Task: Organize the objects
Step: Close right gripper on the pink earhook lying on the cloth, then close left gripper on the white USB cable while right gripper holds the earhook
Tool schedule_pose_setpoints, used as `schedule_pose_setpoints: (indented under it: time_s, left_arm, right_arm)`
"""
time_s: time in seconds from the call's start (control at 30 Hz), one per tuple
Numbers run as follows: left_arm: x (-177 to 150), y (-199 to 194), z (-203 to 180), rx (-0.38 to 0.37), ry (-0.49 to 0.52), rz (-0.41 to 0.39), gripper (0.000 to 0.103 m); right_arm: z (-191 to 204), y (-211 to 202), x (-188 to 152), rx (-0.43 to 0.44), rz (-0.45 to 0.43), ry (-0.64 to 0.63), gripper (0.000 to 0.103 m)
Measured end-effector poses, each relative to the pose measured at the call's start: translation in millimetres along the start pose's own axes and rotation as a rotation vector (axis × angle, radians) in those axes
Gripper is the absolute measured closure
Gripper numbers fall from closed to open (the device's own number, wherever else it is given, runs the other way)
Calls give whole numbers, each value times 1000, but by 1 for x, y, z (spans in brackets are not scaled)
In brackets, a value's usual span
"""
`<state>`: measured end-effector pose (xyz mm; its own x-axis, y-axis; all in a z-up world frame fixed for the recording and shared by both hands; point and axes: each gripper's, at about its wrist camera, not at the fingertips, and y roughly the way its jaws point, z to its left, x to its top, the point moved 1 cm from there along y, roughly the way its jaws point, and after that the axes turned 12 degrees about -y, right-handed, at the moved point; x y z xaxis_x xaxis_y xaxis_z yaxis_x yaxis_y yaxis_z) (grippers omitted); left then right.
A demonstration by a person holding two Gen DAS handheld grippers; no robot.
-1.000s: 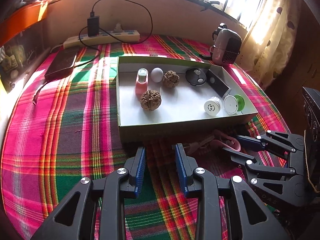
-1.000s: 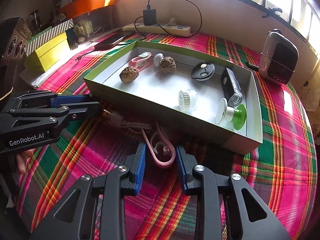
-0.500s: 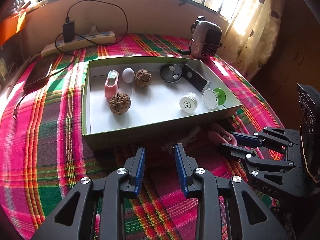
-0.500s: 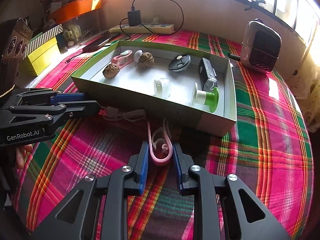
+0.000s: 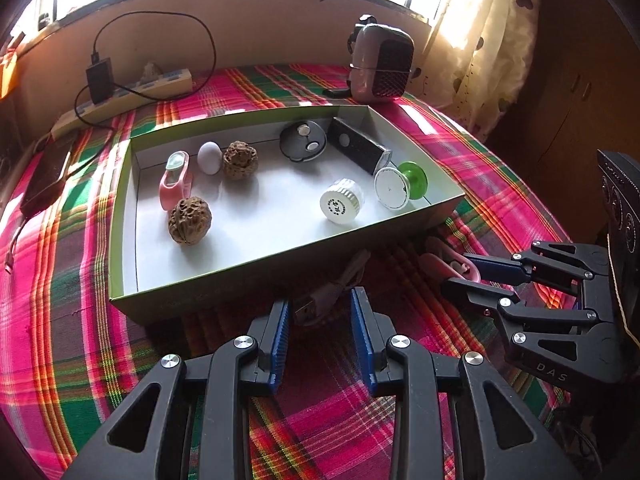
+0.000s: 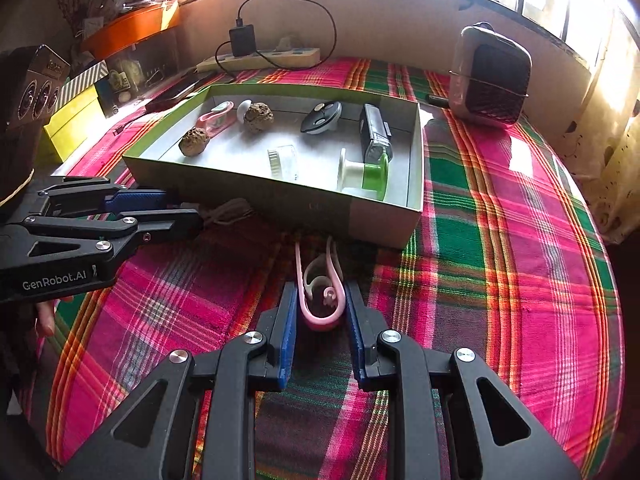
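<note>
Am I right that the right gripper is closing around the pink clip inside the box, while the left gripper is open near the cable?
Not quite: the pink clip lies on the plaid cloth in front of the box, not inside it, as the right wrist view shows. The right gripper does bracket it, and the left gripper is open near the cable.

The left gripper point(image 6: 160, 210) carries white lettering "GenRobot.AI" along its black side, seen from the right wrist view. From the left wrist view, the right gripper point(image 5: 466, 270) shows the raised letters "DAS" on its black body. The round white cap point(image 5: 337, 205) in the tray bears small dark marks, too small to read.
</note>
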<state>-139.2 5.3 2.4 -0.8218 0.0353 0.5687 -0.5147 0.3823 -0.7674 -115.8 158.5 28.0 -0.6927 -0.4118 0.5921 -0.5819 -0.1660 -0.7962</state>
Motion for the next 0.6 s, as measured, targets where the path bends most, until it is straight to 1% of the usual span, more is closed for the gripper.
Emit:
schedule_pose_setpoints:
  time_s: [0.17, 0.3, 0.47, 0.6]
  left_arm:
    - [-4, -2, -7, -29, 2, 12, 75]
    - [-7, 1, -15, -14, 29, 17, 75]
    - [-4, 5, -20, -10, 37, 23, 75]
    - [-1, 11, -24, 22, 65, 29, 75]
  right_arm:
    - [-2, -1, -2, 0, -3, 7, 79]
    - [-1, -1, -2, 0, -4, 8, 79]
    - [-1, -1, -3, -2, -6, 6, 79]
    - [-3, -1, -4, 1, -8, 7, 79]
